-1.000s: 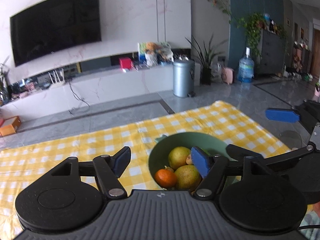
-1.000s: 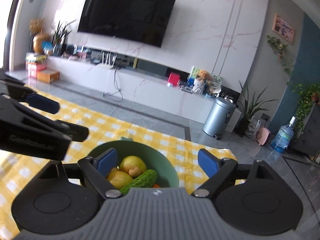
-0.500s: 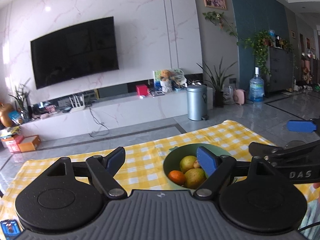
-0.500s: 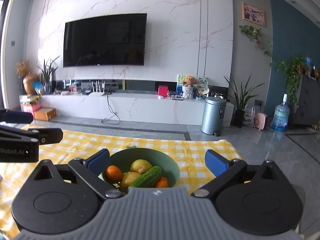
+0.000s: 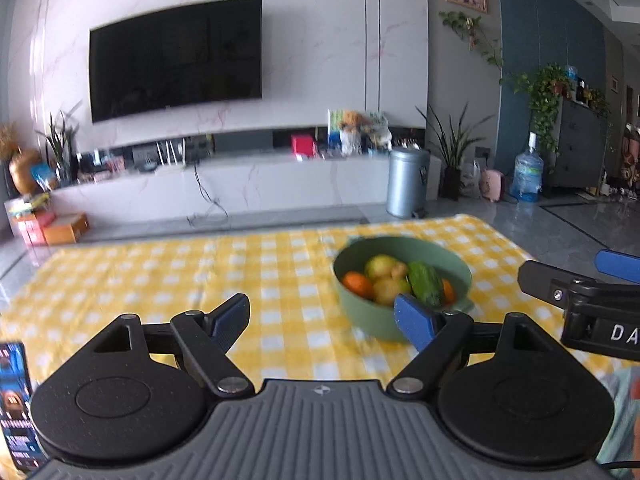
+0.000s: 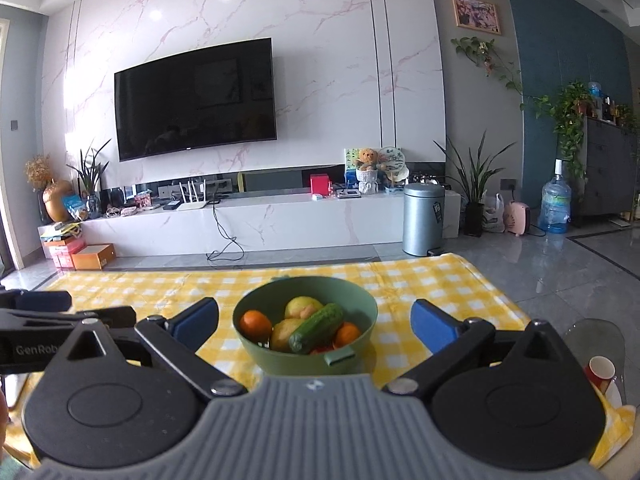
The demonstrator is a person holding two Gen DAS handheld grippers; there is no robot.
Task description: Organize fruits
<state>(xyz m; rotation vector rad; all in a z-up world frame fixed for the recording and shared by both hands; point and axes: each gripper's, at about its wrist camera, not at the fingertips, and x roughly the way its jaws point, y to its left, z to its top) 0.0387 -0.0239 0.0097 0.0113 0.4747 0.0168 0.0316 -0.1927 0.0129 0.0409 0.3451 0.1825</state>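
Observation:
A green bowl (image 6: 362, 300) (image 5: 360, 316) stands on the yellow checked tablecloth (image 6: 432, 280) (image 5: 160, 276). It holds oranges (image 6: 255, 324), yellowish pears (image 6: 303, 305) and a cucumber (image 6: 317, 327) (image 5: 426, 283). My right gripper (image 6: 316, 322) is open, its blue pads wide apart on the near side of the bowl and clear of it. My left gripper (image 5: 324, 320) is open as well, with nothing between its fingers; the bowl sits ahead to its right. The right gripper's fingers (image 5: 568, 284) show at the right edge of the left wrist view.
A red and white cup (image 6: 600, 370) and a glass dish (image 6: 596, 330) stand off the cloth's right edge. A blue box (image 5: 14, 392) lies at the near left. Beyond the table are a TV wall, a low cabinet and a metal bin (image 6: 423, 218).
Both grippers have drawn back from the bowl, which now looks smaller and farther off. Their fingers stand wider apart than a second ago. The right wrist view has levelled out.

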